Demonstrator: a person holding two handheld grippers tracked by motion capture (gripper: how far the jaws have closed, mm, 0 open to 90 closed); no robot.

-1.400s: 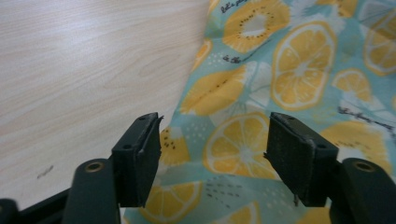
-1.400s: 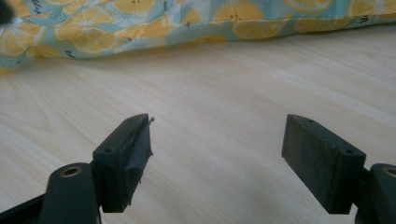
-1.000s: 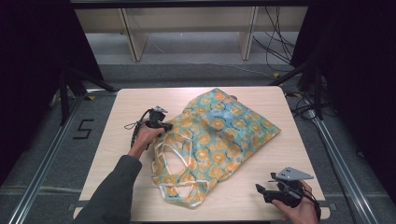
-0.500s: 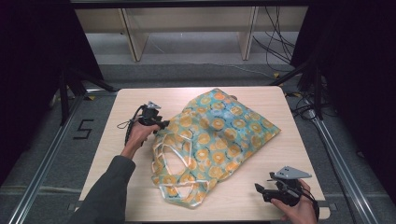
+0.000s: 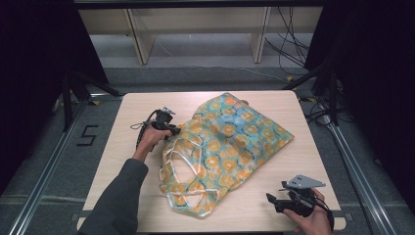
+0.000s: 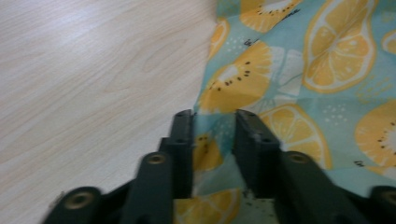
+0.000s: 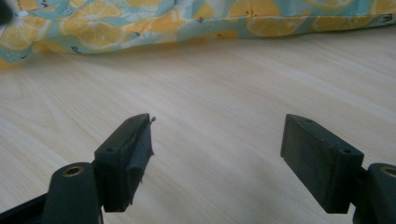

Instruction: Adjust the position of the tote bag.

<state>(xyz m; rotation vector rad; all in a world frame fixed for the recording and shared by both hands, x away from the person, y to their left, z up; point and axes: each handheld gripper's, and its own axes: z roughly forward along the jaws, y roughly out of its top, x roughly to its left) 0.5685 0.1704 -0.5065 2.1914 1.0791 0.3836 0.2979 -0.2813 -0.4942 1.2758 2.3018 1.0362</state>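
On the light wooden table [image 5: 117, 147] lies a cloth bag [image 5: 235, 142] printed with orange slices and kiwi halves on teal, spread across the middle with its looped handles toward the near edge. At the bag's left edge the left gripper [image 5: 171, 131] has just been closing its jaws; the left gripper view shows a fold of the cloth [image 6: 212, 140] standing between the two narrowly spaced jaws, though whether they press it I cannot tell. Near the table's front right corner the right gripper [image 5: 281, 203] rests with jaws wide apart, well clear of the bag. Small dark lettering on the print is too blurred to read. A "5" [image 5: 88, 135] is marked on the floor left of the table.
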